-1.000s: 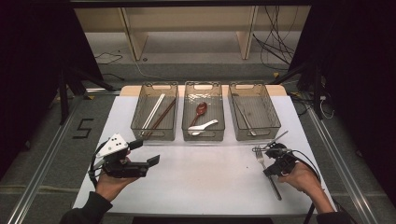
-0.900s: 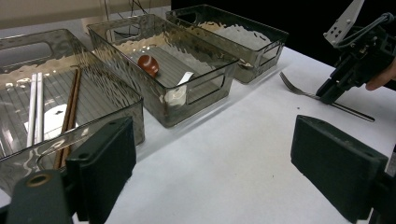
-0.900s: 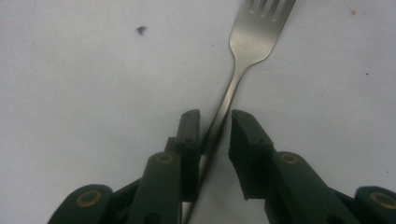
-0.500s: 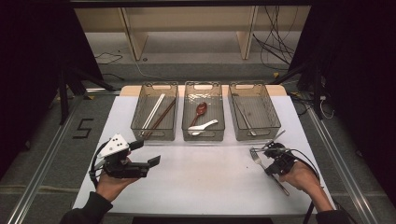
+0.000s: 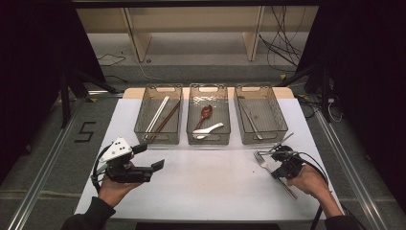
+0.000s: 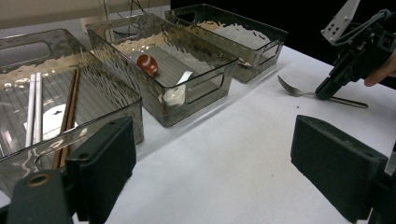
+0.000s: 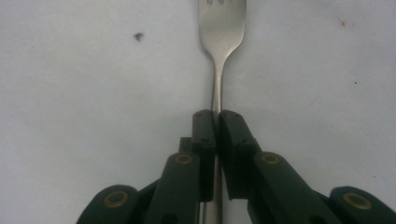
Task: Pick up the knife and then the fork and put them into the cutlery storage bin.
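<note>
High view shows the white table (image 5: 210,191) with three clear bins in a row at its far side. The left bin (image 5: 158,136) holds chopsticks, the middle bin (image 5: 209,138) holds a red spoon and a white spoon, and the right bin (image 5: 258,136) holds what looks like a thin metal utensil. The fork (image 5: 268,167) lies flat on the table just in front of the right bin. Its long axis runs from the tines at about 10 o'clock to the handle end at about 4 o'clock, under the right gripper (image 5: 282,165). The jaws of this gripper have just been closing, and they are clenched on the neck of the fork. So the right hand has the fork, and the right bin, at about 11 o'clock from it, is probably the nearest goal. The left gripper (image 5: 143,163) is well apart, with its jaws released and nothing between them.

Right gripper view shows the grip itself: the two pads (image 7: 205,135) press the thin stem (image 7: 217,88) from both sides, below the tines. The left gripper view shows instead that the fork (image 6: 299,92) rests on the table, not lifted.
</note>
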The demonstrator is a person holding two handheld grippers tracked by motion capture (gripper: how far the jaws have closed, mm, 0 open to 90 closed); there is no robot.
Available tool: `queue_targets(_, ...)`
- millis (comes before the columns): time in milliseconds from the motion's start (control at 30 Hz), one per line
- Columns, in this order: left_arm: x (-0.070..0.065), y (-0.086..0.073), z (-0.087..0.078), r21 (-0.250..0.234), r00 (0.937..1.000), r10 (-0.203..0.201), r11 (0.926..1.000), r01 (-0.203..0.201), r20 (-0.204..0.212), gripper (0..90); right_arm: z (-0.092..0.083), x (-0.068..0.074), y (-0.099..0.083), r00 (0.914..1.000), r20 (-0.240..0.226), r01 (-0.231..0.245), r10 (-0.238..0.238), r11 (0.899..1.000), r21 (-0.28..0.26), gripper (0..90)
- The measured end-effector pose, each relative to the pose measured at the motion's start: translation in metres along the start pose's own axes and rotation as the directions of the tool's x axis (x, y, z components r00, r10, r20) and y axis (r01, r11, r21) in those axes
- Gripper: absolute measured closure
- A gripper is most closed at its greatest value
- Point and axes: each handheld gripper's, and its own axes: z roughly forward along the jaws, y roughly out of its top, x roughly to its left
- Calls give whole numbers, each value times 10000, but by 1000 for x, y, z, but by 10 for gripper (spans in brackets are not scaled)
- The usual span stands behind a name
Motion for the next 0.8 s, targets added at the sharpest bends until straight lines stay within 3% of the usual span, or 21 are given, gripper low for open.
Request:
queue_targets(367,0,0,0,-10,10000,-40,10000,40,8,137,-11,-3,-1,9985,-527,-168,125,9966,-810,858)
queue_targets(533,1,0,0,-21,9999,-135,9999,135,30,137,-20,-8,-3,9940,-1045,-467,313,9878,-1488,860)
queue_targets(800,3,0,-1,-34,9999,-170,9998,170,-9,137,-36,-15,-3,9828,-1739,-1039,620,9643,-2435,861)
